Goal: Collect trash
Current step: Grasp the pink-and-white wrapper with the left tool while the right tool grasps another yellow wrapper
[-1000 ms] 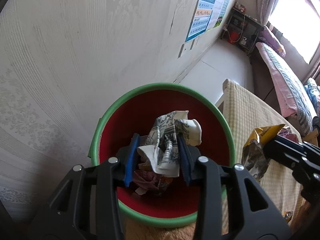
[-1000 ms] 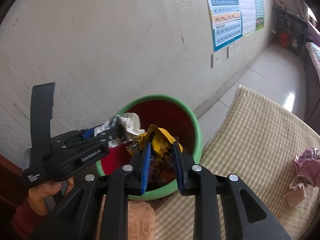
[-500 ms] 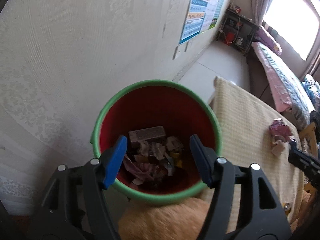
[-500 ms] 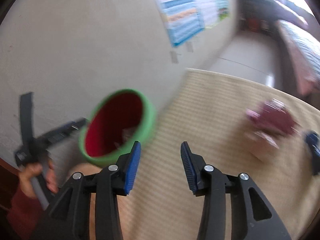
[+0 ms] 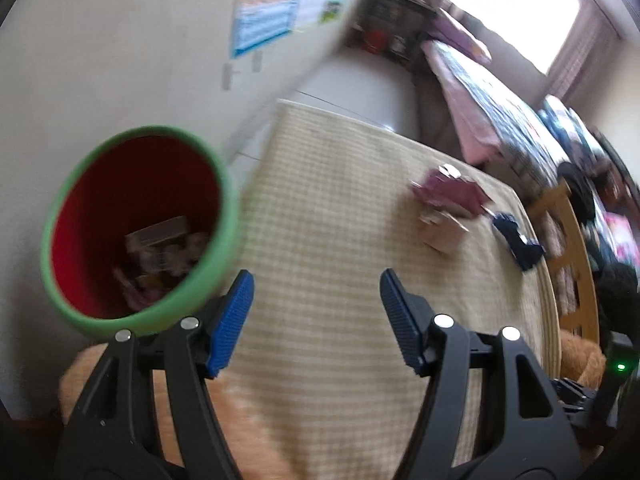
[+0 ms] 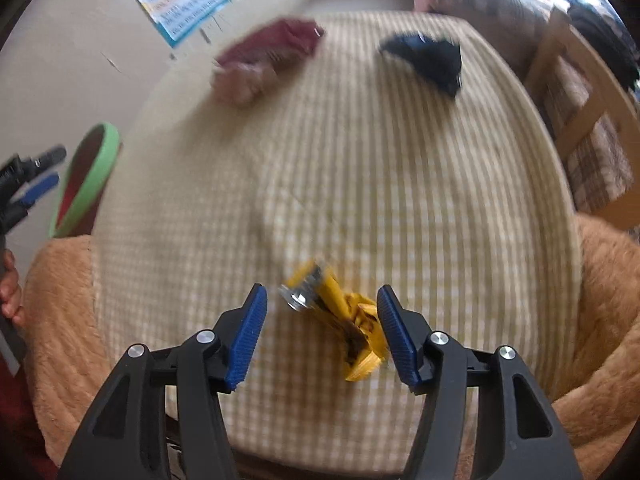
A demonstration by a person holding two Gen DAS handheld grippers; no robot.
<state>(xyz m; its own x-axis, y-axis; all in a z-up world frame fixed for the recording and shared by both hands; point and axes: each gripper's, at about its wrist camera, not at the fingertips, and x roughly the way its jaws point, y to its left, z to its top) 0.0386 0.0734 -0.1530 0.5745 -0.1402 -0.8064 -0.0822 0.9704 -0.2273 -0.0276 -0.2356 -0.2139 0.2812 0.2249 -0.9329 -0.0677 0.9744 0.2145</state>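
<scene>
The desk is round-edged and covered by a cream cloth woven in a fine yellow check, over a fuzzy tan blanket that shows at its near rim. Near that rim lies a crumpled yellow wrapper of shiny foil, its silver inside showing at one torn end; its long axis runs slantwise, silver end pointing toward the middle of the desk. The right hand-held gripper hangs over it, its ribbed blue pads parted, having just been opening; the wrapper sits between them, close to the right pad, though blur hides whether it touches. Toward the desk's far side lie a wrinkled maroon packet with a pale brown scrap against it, and a dark blue wrapper lying apart from them. Off the desk's left edge stands a round bin, green-rimmed plastic with a red inside, holding a heap of paper scraps. The left hand-held gripper is over the desk's edge beside the bin, its jaws wide apart with nothing between them. A wooden chair stands at the desk's right side.
</scene>
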